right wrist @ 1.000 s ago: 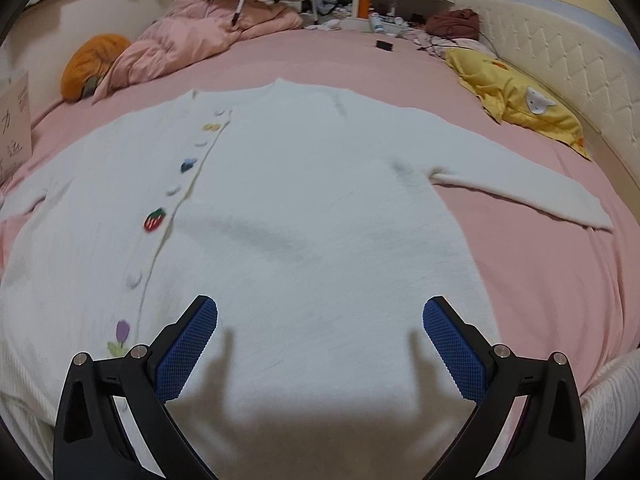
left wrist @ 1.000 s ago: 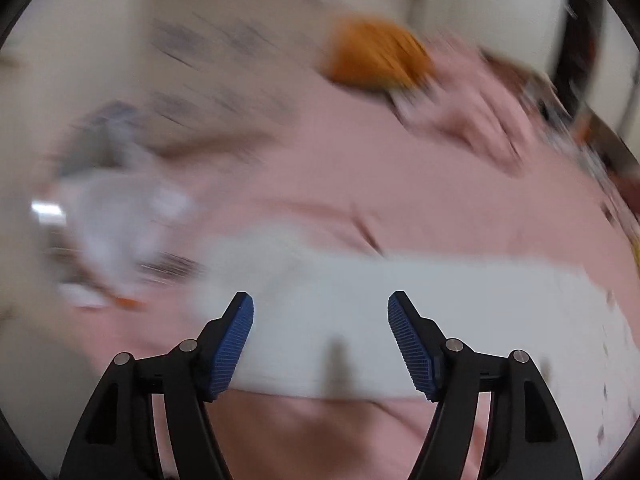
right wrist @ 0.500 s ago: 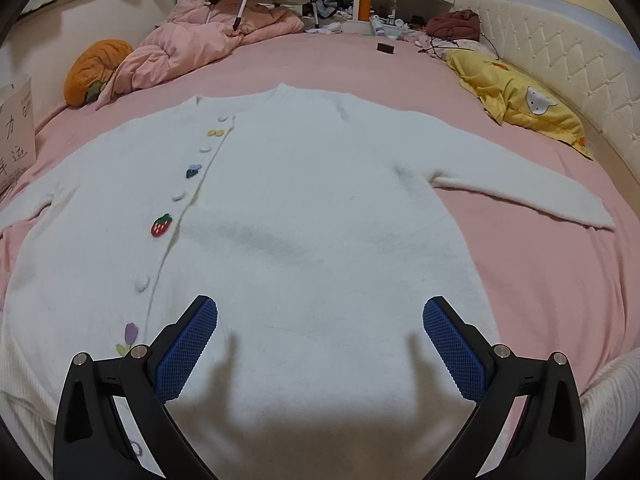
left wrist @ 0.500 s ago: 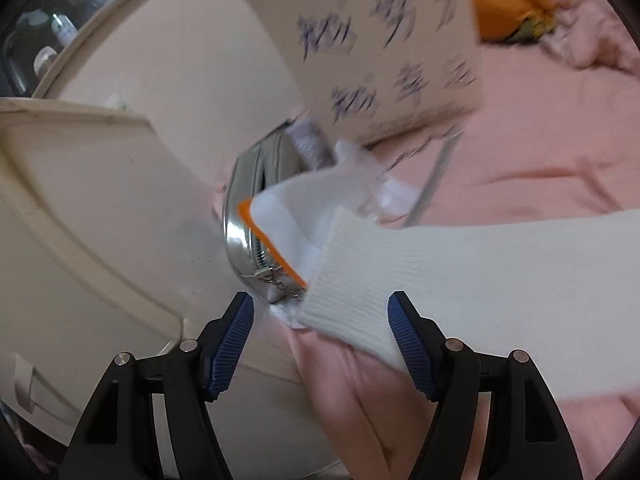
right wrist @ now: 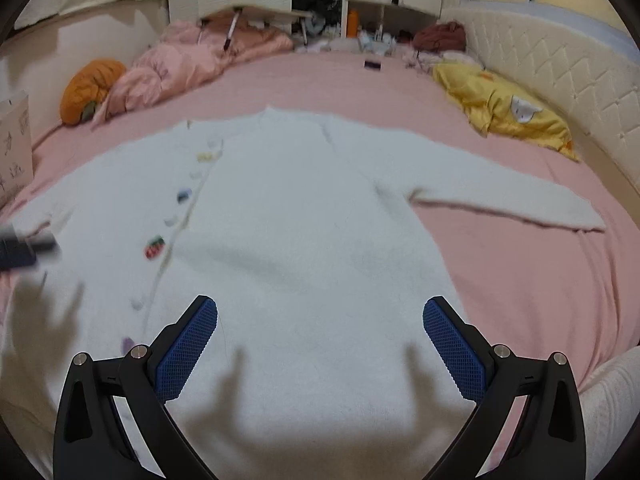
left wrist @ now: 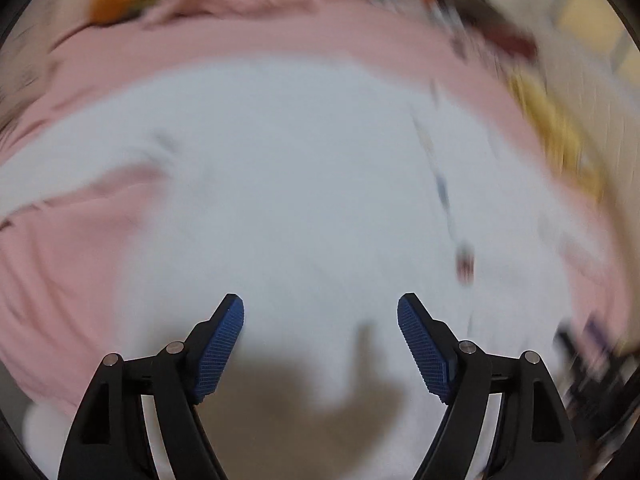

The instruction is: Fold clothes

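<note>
Right wrist: white cardigan (right wrist: 304,216), box (right wrist: 14,148) writing unreadable

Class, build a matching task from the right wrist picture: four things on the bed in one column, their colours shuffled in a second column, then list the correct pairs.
Things:
1. cardigan
2. round cushion
3. crumpled quilt
4. pillow by the headboard

Colours:
A. yellow
B. pink
C. white
D. orange

Pairs: 1-C, 2-D, 3-B, 4-A
</note>
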{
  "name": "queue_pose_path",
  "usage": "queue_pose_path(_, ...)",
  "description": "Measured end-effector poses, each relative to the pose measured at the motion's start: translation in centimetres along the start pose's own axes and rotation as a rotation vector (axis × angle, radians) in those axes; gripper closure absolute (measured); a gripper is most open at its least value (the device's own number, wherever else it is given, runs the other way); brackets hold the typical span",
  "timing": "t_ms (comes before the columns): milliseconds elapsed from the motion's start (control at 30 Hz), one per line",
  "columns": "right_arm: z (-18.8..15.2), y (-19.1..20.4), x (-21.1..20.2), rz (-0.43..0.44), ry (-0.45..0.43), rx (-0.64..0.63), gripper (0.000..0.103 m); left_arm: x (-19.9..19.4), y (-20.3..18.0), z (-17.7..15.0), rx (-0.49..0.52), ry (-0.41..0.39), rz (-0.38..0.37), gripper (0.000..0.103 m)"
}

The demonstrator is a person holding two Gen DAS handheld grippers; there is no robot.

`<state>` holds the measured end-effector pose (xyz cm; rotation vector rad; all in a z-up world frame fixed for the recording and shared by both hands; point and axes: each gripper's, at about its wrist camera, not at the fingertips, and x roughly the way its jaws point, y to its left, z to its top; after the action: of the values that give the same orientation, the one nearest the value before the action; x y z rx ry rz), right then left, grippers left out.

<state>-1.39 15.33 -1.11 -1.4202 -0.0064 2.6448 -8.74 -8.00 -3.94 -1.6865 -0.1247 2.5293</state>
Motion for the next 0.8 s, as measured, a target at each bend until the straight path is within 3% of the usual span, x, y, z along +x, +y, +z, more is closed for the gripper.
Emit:
queue_pose_path(100, -0.7, -0.3, 1.8, -0.009, 0.084, -0.007, 0.0, 0.6, -2.1, -2.1, 0.069, -0.035, 0.116, 0.021)
queue_pose_path(233, -0.1, -0.7, -0.9, 0.045, -0.007, 0.013, 0.0, -1.4, -1.4, -4.1, 0.014, -0.017, 0.251, 0.021)
queue_pose_path(300, -0.1, -0.4, -1.6, 0.053, -0.037, -0.007, 0.0, -1.0, -0.1, -5.1, -0.021, -0.001, 0.272, 0.012)
queue_pose_path(400, -1.3, 0.3, 1.6, 0.028, 0.134, -0.046, 0.0, -0.6, 0.7, -5.2, -0.085, 0.023, 0.254, 0.01)
queue_pose_path(467, -1.4, 0.4, 1.2, 0.025, 0.095, -0.064, 0.0, -0.5, -0.5, -5.6, -0.04, 0.007, 0.304, 0.01)
queue_pose_path(533, -1.0, 0.6, 0.4, 0.031, 0.094, -0.074, 0.0, -1.6, -1.7, -5.8, -0.003, -0.047, 0.296, 0.014)
queue_pose_path(600, -0.7, 0.3, -2.3, 0.067, -0.005, -0.055, 0.0, -3.3, -2.7, -5.9, 0.019, -0.126, 0.263, 0.014)
queue_pose_path(733, -0.2, -0.1, -7.9, 0.097, -0.207, -0.039, 0.0, -9.0, -3.3, -7.3, -0.028, -0.372, 0.161, 0.009)
queue_pose_path(800, -0.4, 0.3, -9.0, 0.097, -0.243, -0.042, 0.0, -11.8, -3.3, -9.2, -0.064, -0.441, 0.123, 0.004)
